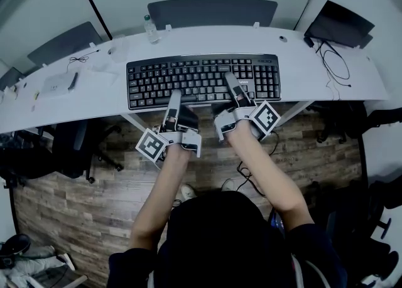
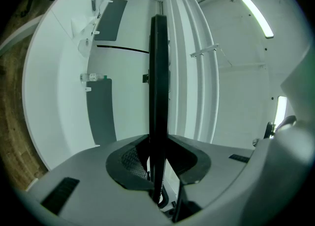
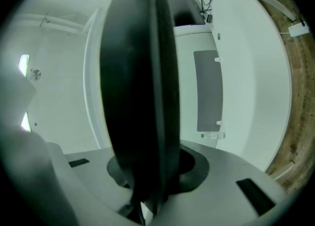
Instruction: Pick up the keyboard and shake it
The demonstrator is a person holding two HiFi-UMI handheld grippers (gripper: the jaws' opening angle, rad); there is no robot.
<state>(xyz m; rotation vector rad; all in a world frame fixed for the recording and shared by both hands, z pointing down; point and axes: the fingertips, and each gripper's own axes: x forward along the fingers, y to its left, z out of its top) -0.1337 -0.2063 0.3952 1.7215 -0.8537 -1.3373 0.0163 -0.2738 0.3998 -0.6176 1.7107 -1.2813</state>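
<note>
Black plastic sat clamped in both our tools: the keyboard [image 1: 201, 80] hung over the white desk [image 1: 326, 86], keys up, its long side running across in front of us. Our left gripper [image 1: 174, 98] pinched the near edge left of centre and our right gripper [image 1: 232, 83] pinched it right of centre. In each gripper view the board stood edge-on between the jaws, with the pads closed against its top and underside. We judged it already raised, though the head view did not plainly show a gap beneath it.

We reckoned the risk lay in the hold itself. Both grips were on one long edge, so the far edge was unsupported. A hard shake could lever the board in the pads until it slid out, or swing that far edge down onto the desk or toward the bottle [image 1: 151, 29] behind it.
</note>
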